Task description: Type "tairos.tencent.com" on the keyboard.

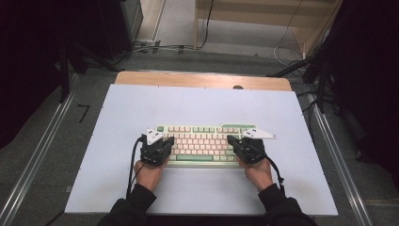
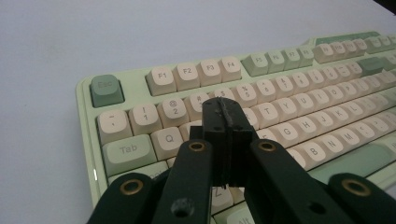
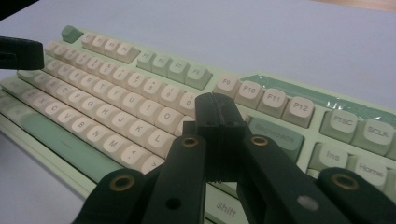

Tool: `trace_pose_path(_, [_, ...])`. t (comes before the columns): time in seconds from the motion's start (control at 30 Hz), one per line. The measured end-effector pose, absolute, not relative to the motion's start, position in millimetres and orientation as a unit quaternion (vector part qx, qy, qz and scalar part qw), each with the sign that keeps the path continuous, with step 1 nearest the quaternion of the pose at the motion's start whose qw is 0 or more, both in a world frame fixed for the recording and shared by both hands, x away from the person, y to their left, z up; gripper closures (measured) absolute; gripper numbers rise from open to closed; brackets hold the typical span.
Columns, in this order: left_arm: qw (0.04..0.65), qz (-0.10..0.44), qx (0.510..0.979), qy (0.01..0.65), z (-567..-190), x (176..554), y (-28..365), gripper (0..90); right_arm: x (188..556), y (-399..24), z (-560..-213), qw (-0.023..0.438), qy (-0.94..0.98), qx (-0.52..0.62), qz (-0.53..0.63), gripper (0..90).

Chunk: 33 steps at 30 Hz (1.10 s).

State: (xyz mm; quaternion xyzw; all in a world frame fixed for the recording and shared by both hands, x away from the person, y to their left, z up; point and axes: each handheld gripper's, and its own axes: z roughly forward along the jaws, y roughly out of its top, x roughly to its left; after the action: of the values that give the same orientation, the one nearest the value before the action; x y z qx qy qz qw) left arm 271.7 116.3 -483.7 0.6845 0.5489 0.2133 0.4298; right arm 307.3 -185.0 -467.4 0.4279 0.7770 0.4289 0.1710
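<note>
Evidently the work was typing with closed tips: the keyboard [image 1: 203,141] lay near the middle of the desk [image 1: 117,188], a little toward its near edge. Both the left claw [image 2: 225,113] and the right claw [image 3: 218,108] had their jaws pressed together, holding nothing, poised over the keys. Whether either tip touched a key could not be told, and how many presses remained stayed unclear.
</note>
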Motion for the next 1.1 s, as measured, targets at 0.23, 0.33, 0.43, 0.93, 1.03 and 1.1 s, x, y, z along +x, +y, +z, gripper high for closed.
trace_pose_path(0.23, [0.43, 0.213, 0.684, 0.549, -483.8, 272.0, 116.6, 90.0, 309.4, -177.6, -467.4, 0.166, 0.779, 0.424, 0.431, 87.6])
trace_pose_path(0.33, [0.43, 0.213, 0.685, 0.549, -484.0, 272.1, 116.5, 90.0, 310.8, -173.4, -467.1, 0.165, 0.78, 0.42, 0.433, 87.6])
trace_pose_path(0.43, [0.429, 0.213, 0.685, 0.549, -484.1, 272.3, 116.6, 90.0, 311.4, -169.8, -466.8, 0.163, 0.782, 0.419, 0.432, 87.6])
trace_pose_path(0.93, [0.429, 0.213, 0.685, 0.549, -485.0, 273.1, 116.8, 90.0, 317.2, -153.7, -470.3, 0.156, 0.789, 0.417, 0.424, 87.6])
trace_pose_path(1.03, [0.429, 0.213, 0.685, 0.549, -485.0, 273.1, 117.1, 90.0, 318.2, -149.2, -471.6, 0.154, 0.791, 0.415, 0.421, 87.7])
trace_pose_path(1.1, [0.428, 0.213, 0.685, 0.549, -485.0, 273.3, 117.4, 90.0, 319.0, -147.4, -472.4, 0.155, 0.793, 0.412, 0.421, 87.7])
